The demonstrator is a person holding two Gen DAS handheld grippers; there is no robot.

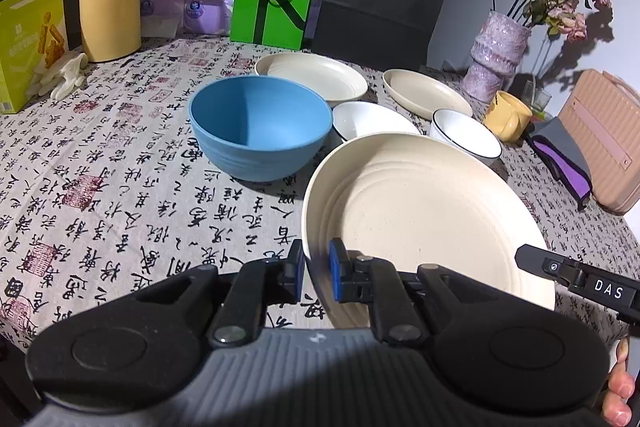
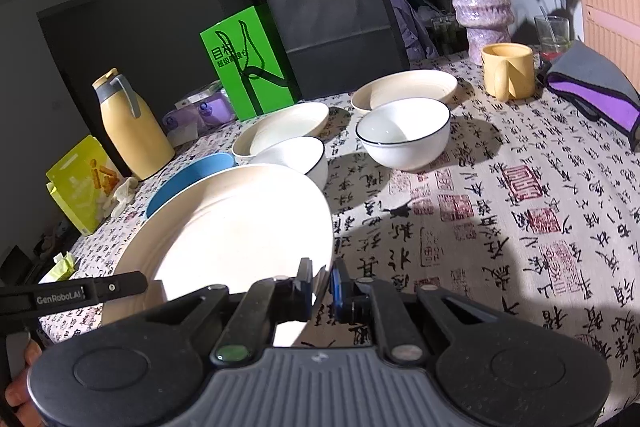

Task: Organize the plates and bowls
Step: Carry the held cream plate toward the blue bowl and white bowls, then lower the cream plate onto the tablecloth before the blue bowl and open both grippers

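Both grippers (image 1: 316, 277) (image 2: 322, 285) clamped on large cream plate (image 1: 432, 211); lower level, clear of blue bowl (image 1: 260, 127) at ten o'clock.

Big cream plate (image 1: 424, 211) with ringed ridges is up off the cloth, tilted, pinched at opposite rims. Behind it sits a blue bowl (image 1: 260, 127), upright and empty. 2 white bowls with dark rims (image 2: 404, 133) (image 2: 296, 155) and 2 more cream plates (image 1: 312, 73) (image 1: 426, 93) lie flat further back.
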